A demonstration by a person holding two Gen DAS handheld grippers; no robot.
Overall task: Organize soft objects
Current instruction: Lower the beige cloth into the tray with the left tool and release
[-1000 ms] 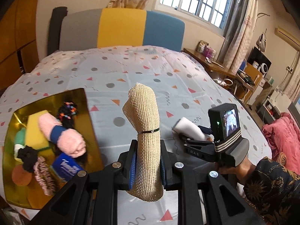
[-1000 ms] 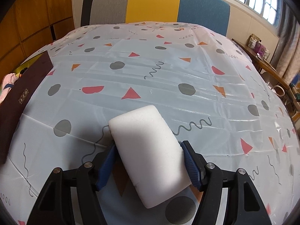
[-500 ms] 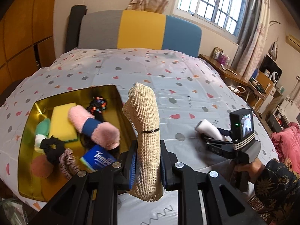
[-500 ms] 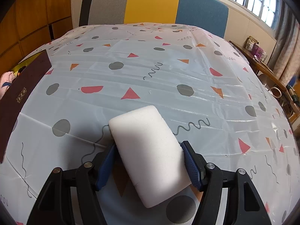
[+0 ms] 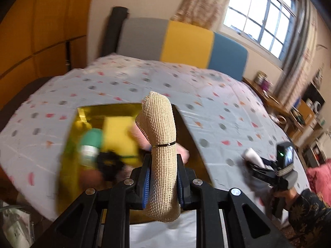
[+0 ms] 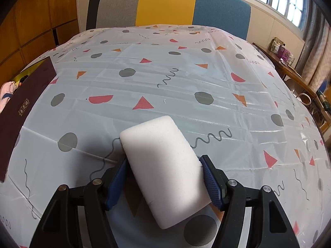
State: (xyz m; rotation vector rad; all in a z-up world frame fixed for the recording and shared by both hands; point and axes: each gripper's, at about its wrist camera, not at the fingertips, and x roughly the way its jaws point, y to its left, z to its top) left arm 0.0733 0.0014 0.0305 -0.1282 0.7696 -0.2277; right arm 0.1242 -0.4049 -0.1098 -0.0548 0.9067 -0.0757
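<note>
Left gripper (image 5: 162,183): jaws closed tight on a rolled beige mesh cloth (image 5: 159,144), gripped on its lower half so most of the roll stands up past the fingertips. A thin black band cinches the roll about midway; judged, that is what keeps it a compact bundle that can be carried one-handed. The tool points down at a slant, and beyond the roll lies a gold tray (image 5: 107,110). The roll is up in the air in front of the tray, not resting on anything. The view is smeared, so detail in the tray is poor.

Tray contents, as far as legible: a yellow sponge (image 5: 118,136), a green and white item (image 5: 91,142), a black hair tie (image 5: 108,161), something pink partly hidden behind the roll. Judged: the tray is the collecting place for soft items and the roll is bound there next.

Right gripper (image 6: 163,174): jaws stand fairly wide, both blue pads pressed against the long sides of a white foam block (image 6: 163,165). The near end of the block sits between the pads; the far end pokes forward, low over the spotted table cover (image 6: 186,78). Whether the block touches the cover I cannot tell. Tool angled steeply down.

From the left view, the right tool sits far right, a hand (image 5: 287,193) in a patterned sleeve gripping its handle, well apart from the tray. Judged: foam block waits its turn.

Far: striped headboard (image 6: 165,4), window.
</note>
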